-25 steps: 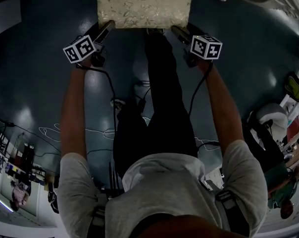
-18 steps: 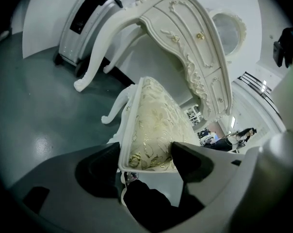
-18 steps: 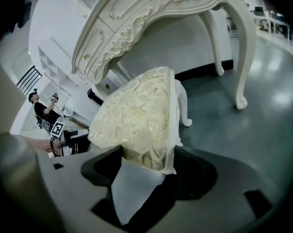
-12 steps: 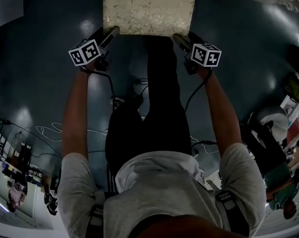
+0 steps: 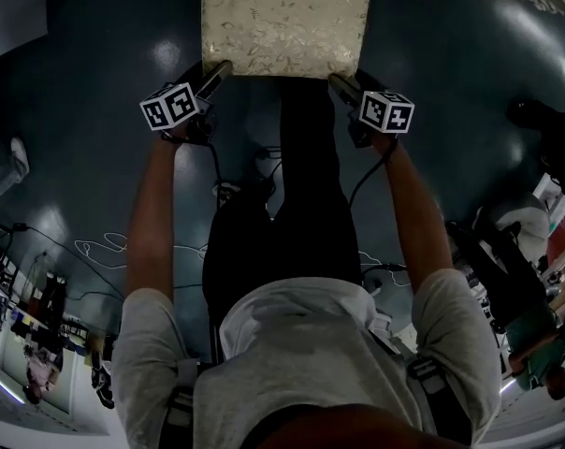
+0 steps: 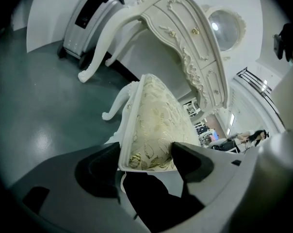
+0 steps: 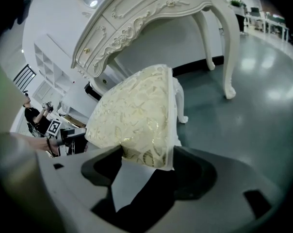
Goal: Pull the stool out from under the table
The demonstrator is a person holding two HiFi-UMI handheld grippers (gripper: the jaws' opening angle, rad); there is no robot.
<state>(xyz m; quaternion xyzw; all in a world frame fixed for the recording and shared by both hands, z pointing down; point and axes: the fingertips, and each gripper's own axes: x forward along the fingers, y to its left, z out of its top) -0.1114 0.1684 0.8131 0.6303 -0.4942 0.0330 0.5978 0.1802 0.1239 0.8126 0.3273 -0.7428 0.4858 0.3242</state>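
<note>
The stool (image 5: 284, 24) has a cream, leaf-patterned cushion and white curved legs and stands on the dark floor at the top of the head view. My left gripper (image 5: 217, 71) is shut on its near left corner, my right gripper (image 5: 341, 82) on its near right corner. In the left gripper view the seat (image 6: 156, 125) runs away from between the jaws of the left gripper (image 6: 146, 161), which close on its edge. The right gripper (image 7: 149, 166) holds the seat's corner (image 7: 137, 113) the same way. The white carved table (image 6: 185, 33) (image 7: 151, 18) rises just beyond the stool.
A grey suitcase (image 6: 88, 18) leans by the wall behind the table's leg (image 6: 95, 57). An oval mirror (image 6: 226, 28) tops the table. The person's dark trouser leg (image 5: 306, 157) is right behind the stool. Cables (image 5: 236, 190) trail on the floor; clutter lines both lower sides.
The stool and both grippers have come nearer to the person, lower in the head view. Both grips have stayed on the seat's corners.
</note>
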